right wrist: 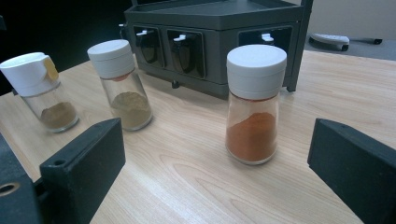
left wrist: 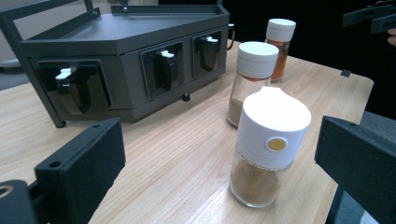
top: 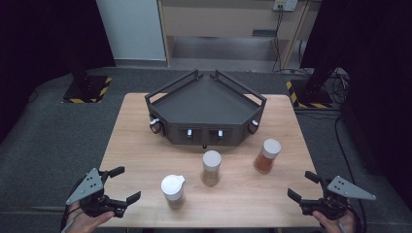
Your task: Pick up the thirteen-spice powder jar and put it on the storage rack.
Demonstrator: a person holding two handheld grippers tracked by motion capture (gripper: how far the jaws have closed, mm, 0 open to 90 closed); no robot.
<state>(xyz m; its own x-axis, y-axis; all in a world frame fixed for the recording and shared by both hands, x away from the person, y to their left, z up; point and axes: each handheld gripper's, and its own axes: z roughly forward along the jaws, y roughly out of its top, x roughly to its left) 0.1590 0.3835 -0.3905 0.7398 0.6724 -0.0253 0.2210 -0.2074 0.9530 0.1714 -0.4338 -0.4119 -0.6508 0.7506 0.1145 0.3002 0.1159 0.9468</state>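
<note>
The three spice jars stand upright in a loose row on the surface (top: 141, 145) in front of the dark rack (top: 206, 104): the left jar (top: 173, 190) with its spouted white cap nearest the left hand-held gripper (top: 122, 183), the middle jar (top: 211, 168) a little farther back, and the red jar (top: 267, 155) nearest the right hand-held gripper (top: 300, 187). All are tall, narrow and top-heavy under their caps, so a jaw that meets one off-centre or from one side first would likely tip or skid it, and the left jar could knock into the middle one just behind it. A grip on the smooth glass may slip; one on the cap alone may let the jar swing. Both hand-held grippers rest low at the near edge, held from below by the person's hands, jaws spread wide and empty, each aimed inward and forward: in the left gripper view the left jar (left wrist: 269, 147) sits between the jaws, in the right gripper view the red jar (right wrist: 254, 103) does.
</note>
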